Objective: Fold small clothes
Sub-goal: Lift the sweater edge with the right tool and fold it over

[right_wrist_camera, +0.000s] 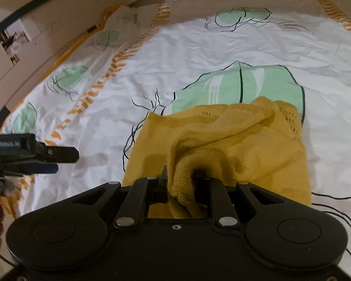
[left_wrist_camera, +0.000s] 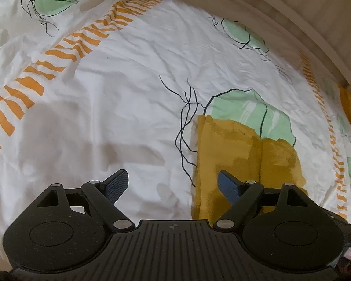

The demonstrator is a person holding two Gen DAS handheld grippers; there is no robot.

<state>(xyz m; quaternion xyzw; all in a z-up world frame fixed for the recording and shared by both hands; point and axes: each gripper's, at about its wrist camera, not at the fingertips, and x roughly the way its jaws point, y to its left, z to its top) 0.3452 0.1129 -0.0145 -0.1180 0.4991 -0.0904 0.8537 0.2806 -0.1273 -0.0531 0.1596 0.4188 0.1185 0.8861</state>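
Note:
A small mustard-yellow knit garment (right_wrist_camera: 222,140) lies on a white bedsheet (right_wrist_camera: 199,53) printed with green leaves. My right gripper (right_wrist_camera: 181,178) is shut on a bunched fold of the garment at its near edge, lifting it slightly. In the left wrist view the garment (left_wrist_camera: 241,149) lies flat at the right, partly folded. My left gripper (left_wrist_camera: 173,185) is open and empty, hovering over the sheet with its right finger above the garment's left part. The left gripper also shows in the right wrist view (right_wrist_camera: 46,159), to the left of the garment.
The sheet (left_wrist_camera: 128,82) has orange striped bands (left_wrist_camera: 58,56) and covers a bed. A pale wall or headboard (left_wrist_camera: 292,4) runs along the far side. Cupboards (right_wrist_camera: 35,23) stand beyond the bed's left edge.

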